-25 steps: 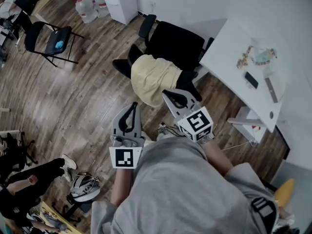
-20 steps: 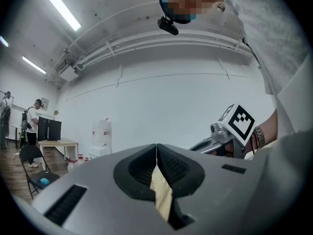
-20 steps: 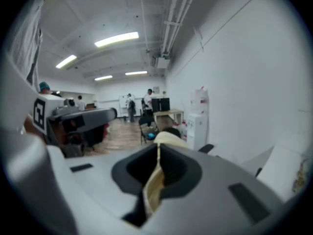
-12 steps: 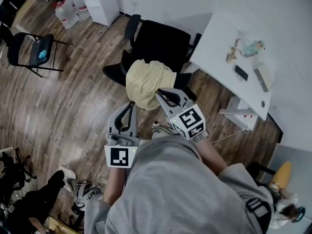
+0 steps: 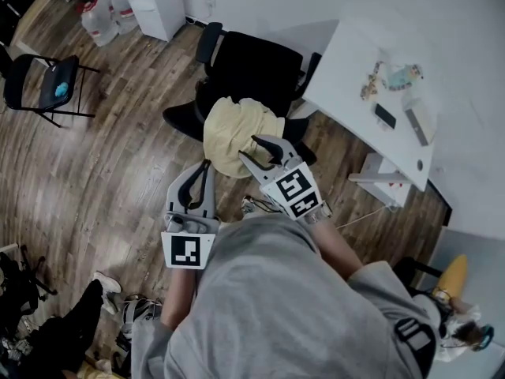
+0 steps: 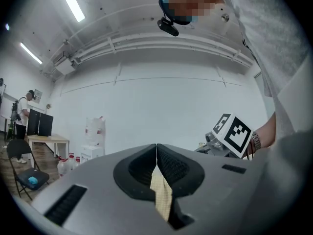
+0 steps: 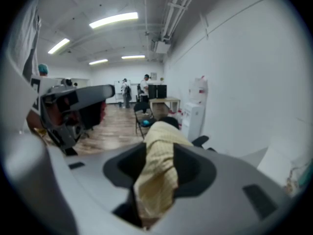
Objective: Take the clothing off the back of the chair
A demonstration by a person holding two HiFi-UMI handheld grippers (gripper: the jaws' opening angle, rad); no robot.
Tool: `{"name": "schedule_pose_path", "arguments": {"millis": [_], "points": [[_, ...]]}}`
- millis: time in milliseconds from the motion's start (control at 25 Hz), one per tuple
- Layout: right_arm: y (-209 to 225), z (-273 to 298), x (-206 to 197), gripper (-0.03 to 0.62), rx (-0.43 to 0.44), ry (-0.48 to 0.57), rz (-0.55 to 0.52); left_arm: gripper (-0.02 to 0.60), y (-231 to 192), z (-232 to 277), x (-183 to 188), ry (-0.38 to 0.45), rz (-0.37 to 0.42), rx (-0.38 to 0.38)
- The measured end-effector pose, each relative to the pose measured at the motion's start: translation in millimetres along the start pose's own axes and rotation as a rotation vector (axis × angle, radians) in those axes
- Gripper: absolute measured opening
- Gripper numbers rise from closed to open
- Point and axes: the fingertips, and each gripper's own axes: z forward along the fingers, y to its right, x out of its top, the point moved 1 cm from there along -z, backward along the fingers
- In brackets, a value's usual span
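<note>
**Head view.** A wood-plank floor fills the room. A white tabletop at 2 o'clock carries a few small items, a folding chair stands at 10 o'clock, and water bottles at 11. The black office chair stands just above centre, with the yellow clothing draped over its back. The left hand-held gripper sits at 7 o'clock of the clothing, just beside its hem. The right hand-held gripper is at 5 o'clock, at the cloth's edge. The person's grey top hides the floor at 6 o'clock, and the office chair's base cannot be seen.

**Left gripper view.** The jaws meet at their tips. A thin yellow strip shows in the slot beneath them; whether it is nipped or only seen through the slot is unclear. Behind are a white wall and a water dispenser at 9 o'clock.

**Right gripper view.** The jaws have just been opening and stand wide, with the clothing between them. The far desks and people are too small to make out.
</note>
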Motion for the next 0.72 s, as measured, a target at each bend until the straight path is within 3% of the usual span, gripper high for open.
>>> {"name": "schedule_pose_path", "arguments": {"millis": [160, 480, 720], "points": [[3.0, 0.5, 0.0, 0.184, -0.026, -0.028, -0.019, 0.035, -2.4, 2.6, 0.8, 0.004, 0.009, -0.015], [-0.1, 13.4, -12.1, 0.193, -0.082, -0.182, -0.128, 0.035, -13.3, 2.1, -0.4, 0.014, -0.012, -0.036], [3.8, 17.6, -12.3, 0.192, -0.183, -0.240, -0.194, 0.035, -17.5, 0.7, 3.2, 0.020, -0.012, -0.083]]}}
